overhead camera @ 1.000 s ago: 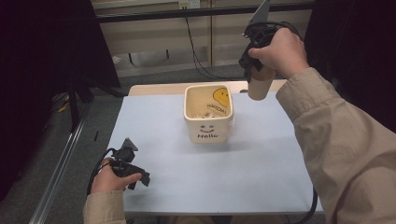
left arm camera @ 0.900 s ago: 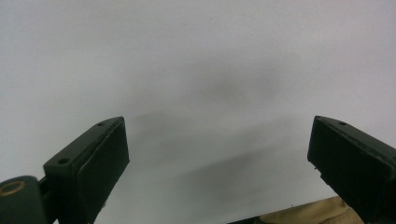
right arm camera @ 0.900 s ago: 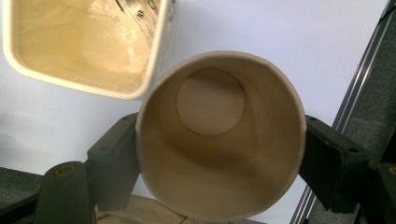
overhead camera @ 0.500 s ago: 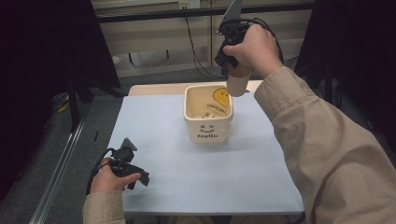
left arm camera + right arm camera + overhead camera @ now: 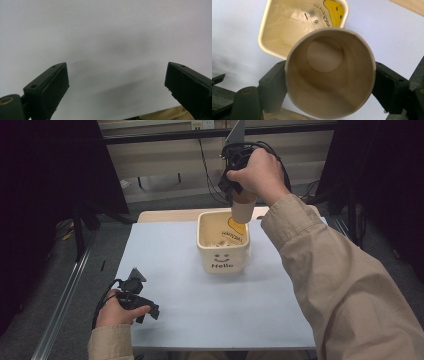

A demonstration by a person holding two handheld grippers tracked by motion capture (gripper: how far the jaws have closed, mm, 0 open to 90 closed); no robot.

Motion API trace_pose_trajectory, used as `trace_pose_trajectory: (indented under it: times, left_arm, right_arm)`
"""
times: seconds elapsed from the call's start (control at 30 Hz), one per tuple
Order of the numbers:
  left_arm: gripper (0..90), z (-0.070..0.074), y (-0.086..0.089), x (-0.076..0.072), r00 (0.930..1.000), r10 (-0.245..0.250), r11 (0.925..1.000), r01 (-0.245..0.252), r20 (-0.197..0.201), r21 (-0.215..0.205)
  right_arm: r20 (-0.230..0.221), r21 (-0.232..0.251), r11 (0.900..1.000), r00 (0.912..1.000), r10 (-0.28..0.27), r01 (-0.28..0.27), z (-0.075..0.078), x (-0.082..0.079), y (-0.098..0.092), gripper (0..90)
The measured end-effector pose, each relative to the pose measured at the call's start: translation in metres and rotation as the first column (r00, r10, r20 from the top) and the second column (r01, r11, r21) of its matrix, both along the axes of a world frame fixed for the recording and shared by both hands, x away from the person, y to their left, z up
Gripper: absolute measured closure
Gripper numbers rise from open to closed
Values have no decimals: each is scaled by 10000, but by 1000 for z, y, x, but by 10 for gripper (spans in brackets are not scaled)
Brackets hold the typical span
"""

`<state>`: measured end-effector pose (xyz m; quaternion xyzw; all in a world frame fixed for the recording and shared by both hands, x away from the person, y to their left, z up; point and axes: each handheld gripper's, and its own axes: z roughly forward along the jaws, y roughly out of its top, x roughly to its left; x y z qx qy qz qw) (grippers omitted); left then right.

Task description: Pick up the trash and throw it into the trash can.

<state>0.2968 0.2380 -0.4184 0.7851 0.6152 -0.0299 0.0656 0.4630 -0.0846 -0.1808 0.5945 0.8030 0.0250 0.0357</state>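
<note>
A tan paper cup (image 5: pixel 243 209) hangs upright over the far right corner of a cream square bin (image 5: pixel 201 236) marked "Hello" with a smiley. My right gripper (image 5: pixel 243 204) is shut on the cup, its black jaws pressing both sides of the cup (image 5: pixel 329 72), whose inside looks empty. Below the cup lies the bin's open mouth (image 5: pixel 265 33), with a yellow smiley label and clear wrapping inside. At the table's near left, my left gripper (image 5: pixel 146 313) rests low over the sheet, and its jaws stand wide apart with nothing between them (image 5: pixel 117 85).
A pale blue sheet (image 5: pixel 175 270) covers the table; a strip of wooden tabletop (image 5: pixel 165 215) shows at its far edge. Dark curtains and a metal rail (image 5: pixel 65 295) flank the left side. Cables hang behind the table.
My right hand has carried the cup leftward, from beyond the bin's right side to above its far right corner. The left hand has stayed put.
</note>
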Motion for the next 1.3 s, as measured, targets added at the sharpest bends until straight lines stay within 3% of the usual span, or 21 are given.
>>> trace_pose_trajectory:
  times: [0.4, 0.7, 1.07, 1.3]
  left_arm:
    - [52, 0, 1, 0, 10000, -93, 9999, 93, 5, 37]
    - [52, 0, 0, 0, 9999, -101, 9999, 101, -3, -15]
    - [52, 1, -1, -1, 9999, -162, 9999, 162, 16, -13]
    - [52, 2, -1, 0, 9999, -157, 9999, 157, 18, -29]
  right_arm:
    - [-148, 55, 9997, 9996, 254, -253, -17, 4, 14, 215]
    - [-247, 50, 9985, 9982, 538, -537, -39, 6, 20, 215]
    - [-497, 65, 9987, 9975, 509, -507, -65, 11, 20, 213]
    - [-586, 48, 9991, 9973, 435, -433, -73, 12, 20, 210]
